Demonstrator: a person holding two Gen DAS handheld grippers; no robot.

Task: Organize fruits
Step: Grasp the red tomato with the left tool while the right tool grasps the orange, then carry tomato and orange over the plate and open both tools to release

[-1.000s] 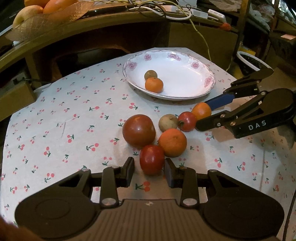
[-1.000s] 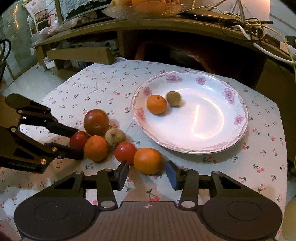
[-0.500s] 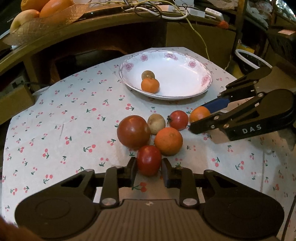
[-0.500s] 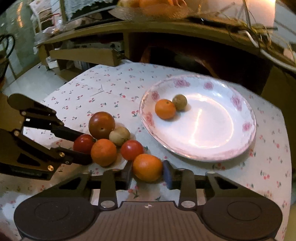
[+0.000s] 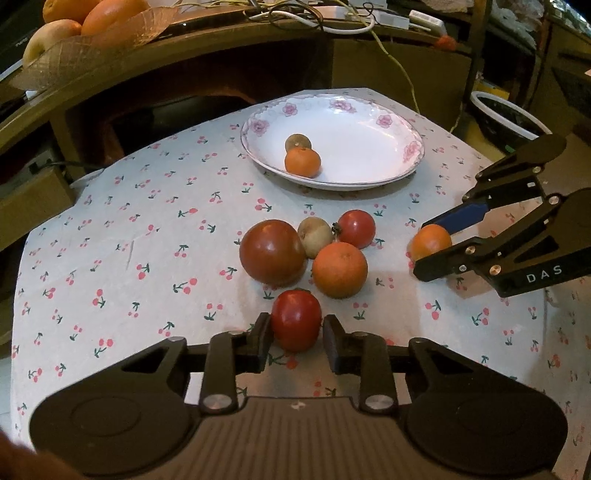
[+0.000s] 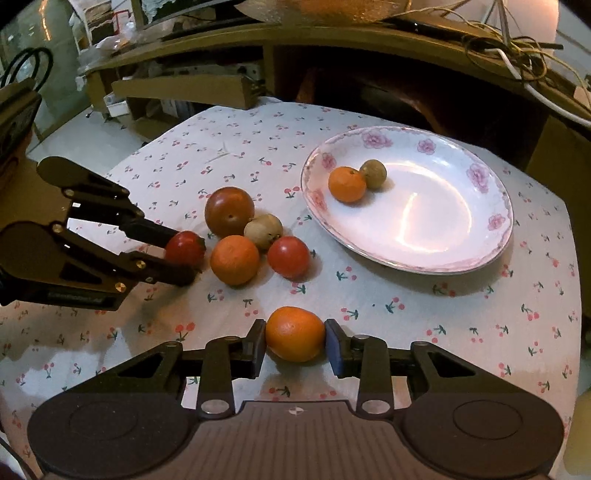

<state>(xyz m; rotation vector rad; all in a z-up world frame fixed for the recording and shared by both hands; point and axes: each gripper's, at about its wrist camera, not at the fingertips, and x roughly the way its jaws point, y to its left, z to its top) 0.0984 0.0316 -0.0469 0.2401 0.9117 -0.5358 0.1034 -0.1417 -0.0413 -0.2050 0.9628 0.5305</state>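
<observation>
My left gripper (image 5: 295, 338) is shut on a red tomato (image 5: 296, 320); it also shows in the right wrist view (image 6: 184, 249). My right gripper (image 6: 295, 345) is shut on an orange (image 6: 295, 333), seen from the left wrist view (image 5: 430, 242) too. A big dark tomato (image 5: 272, 252), a brown fruit (image 5: 314, 236), a red tomato (image 5: 356, 229) and an orange (image 5: 340, 270) lie clustered on the cloth. A white flowered plate (image 5: 369, 147) holds a small orange (image 5: 303, 161) and a brown fruit (image 5: 297, 142).
The round table has a cherry-print cloth (image 5: 147, 229). A wooden desk (image 5: 184, 48) stands behind it with cables and a fruit bowl (image 5: 85, 26). A dark bin (image 5: 506, 118) sits at the right.
Both grippers have closed on their fruit. The right gripper has drawn its orange back, away from the cluster. The left gripper holds its tomato slightly apart from the cluster.
</observation>
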